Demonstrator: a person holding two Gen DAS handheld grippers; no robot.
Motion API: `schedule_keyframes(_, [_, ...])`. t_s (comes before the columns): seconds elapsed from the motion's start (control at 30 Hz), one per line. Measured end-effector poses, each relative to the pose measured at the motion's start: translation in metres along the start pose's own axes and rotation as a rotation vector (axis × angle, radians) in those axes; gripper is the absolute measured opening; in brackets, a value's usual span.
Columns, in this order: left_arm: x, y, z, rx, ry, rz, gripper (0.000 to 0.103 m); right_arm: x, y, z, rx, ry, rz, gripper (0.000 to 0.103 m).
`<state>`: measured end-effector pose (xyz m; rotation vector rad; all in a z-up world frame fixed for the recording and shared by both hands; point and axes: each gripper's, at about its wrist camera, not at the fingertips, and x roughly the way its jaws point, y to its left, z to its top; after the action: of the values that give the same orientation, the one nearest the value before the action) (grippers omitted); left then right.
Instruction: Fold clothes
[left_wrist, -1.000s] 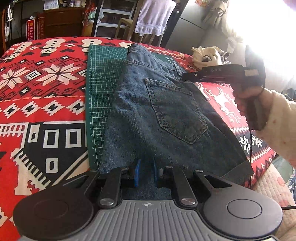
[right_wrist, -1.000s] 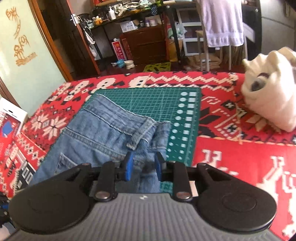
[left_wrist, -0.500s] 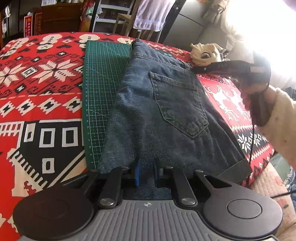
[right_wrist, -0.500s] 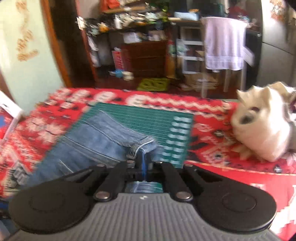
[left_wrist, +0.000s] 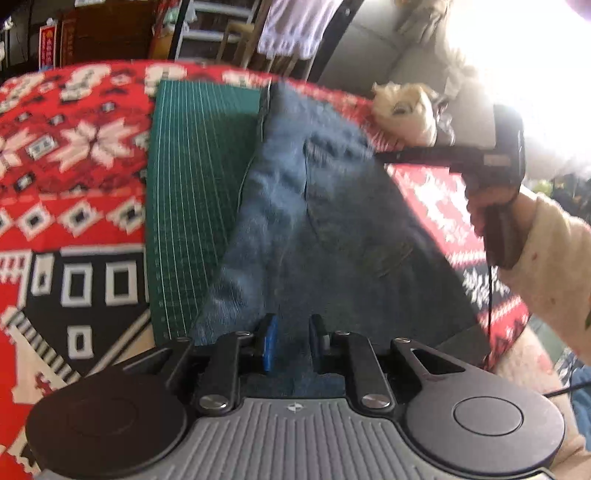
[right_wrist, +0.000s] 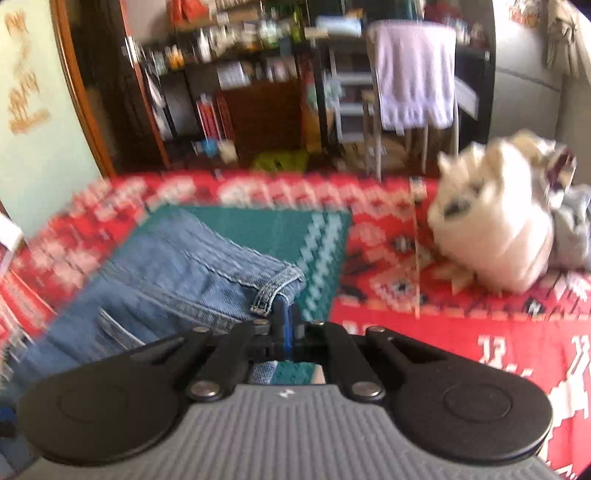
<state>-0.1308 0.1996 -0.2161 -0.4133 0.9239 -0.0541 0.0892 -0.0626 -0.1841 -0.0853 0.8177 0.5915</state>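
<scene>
Strong daylight floods in from the upper right of the left wrist view, blown out to pure white and washing over the grey sofa back (left_wrist: 373, 55) there. The far room at upper left stays dim. Motion blur softens the faded blue denim shorts (left_wrist: 317, 221) and the red, white and black patterned blanket (left_wrist: 74, 155), while the camera's own dark housing is sharp. The right wrist view is smeared more heavily: the cluttered dark shelving (right_wrist: 229, 74) and the cream plush toy (right_wrist: 491, 221) lack crisp edges. Fisheye bending curves both frames' borders.
</scene>
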Motion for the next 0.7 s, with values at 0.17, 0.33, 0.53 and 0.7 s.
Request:
schedule_keyframes(0.17, [-0.005,0.007,-0.004,-0.032,0.0,0.004,0.016,0.005,-0.005,-0.005,0.063,-0.006,0.045,0.0])
schedule_keyframes(0.33, [-0.015,0.002,0.003,-0.017,-0.034,0.015,0.016,-0.008,-0.009,-0.003,0.079,-0.029,0.054,0.013])
schedule_keyframes(0.53, [-0.019,-0.01,0.007,0.015,-0.071,0.015,0.017,-0.055,0.007,-0.008,0.024,-0.053,0.059,0.043])
schedule_keyframes(0.7, [-0.013,-0.027,0.011,0.103,-0.112,0.073,0.031,-0.088,0.044,-0.036,-0.053,-0.063,0.077,0.09])
